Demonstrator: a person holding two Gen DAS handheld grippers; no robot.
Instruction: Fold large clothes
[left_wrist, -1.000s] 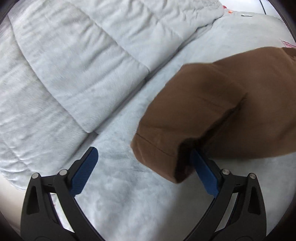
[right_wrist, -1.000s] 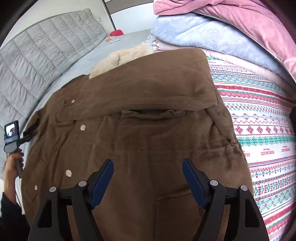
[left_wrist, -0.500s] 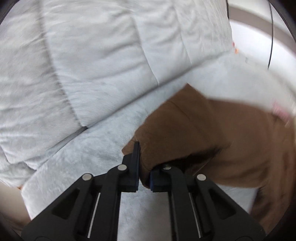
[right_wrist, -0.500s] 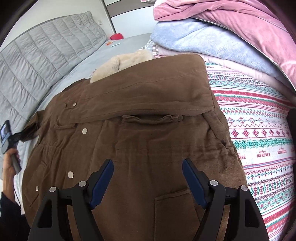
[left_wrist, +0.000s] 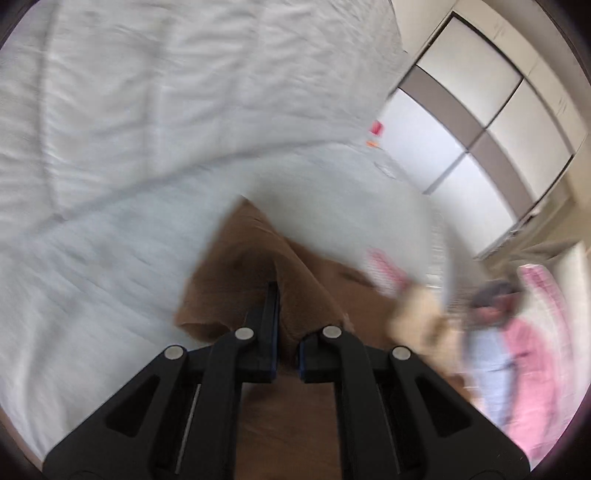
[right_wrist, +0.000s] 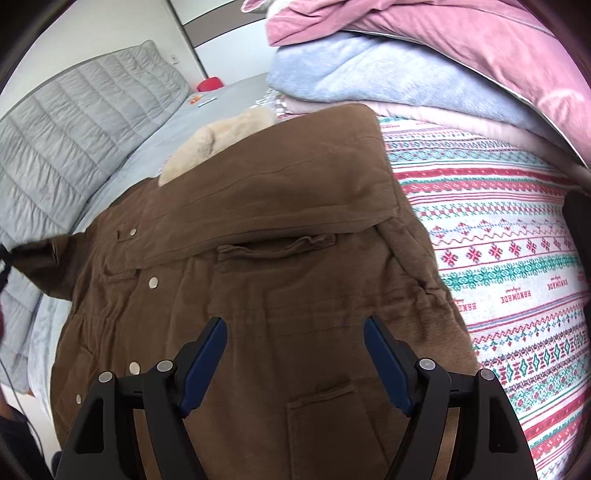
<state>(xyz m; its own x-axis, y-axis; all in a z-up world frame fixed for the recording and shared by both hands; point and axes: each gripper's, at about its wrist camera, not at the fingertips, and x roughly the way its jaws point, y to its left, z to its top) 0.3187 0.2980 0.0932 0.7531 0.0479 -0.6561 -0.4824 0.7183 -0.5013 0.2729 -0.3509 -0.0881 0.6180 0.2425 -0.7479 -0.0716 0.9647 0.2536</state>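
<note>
Brown coat (right_wrist: 258, 280) spread on bed (right_wrist: 147, 147), beside patterned blanket (right_wrist: 498, 236). Sleeve cuff (left_wrist: 236, 291) clamped in left gripper (left_wrist: 286, 332), lifted clear. Right gripper (right_wrist: 295, 354) held wide, empty, above coat. Step judged: sleeve fold-in; next, cuff to be carried across chest.

From the left wrist we look steeply down, close over the brown coat (left_wrist: 236, 280) sleeve and pale bed (left_wrist: 92, 266), badly blurred. From the right wrist we face down across the coat's front, nearer its hem. Both views share coat and bed
</note>
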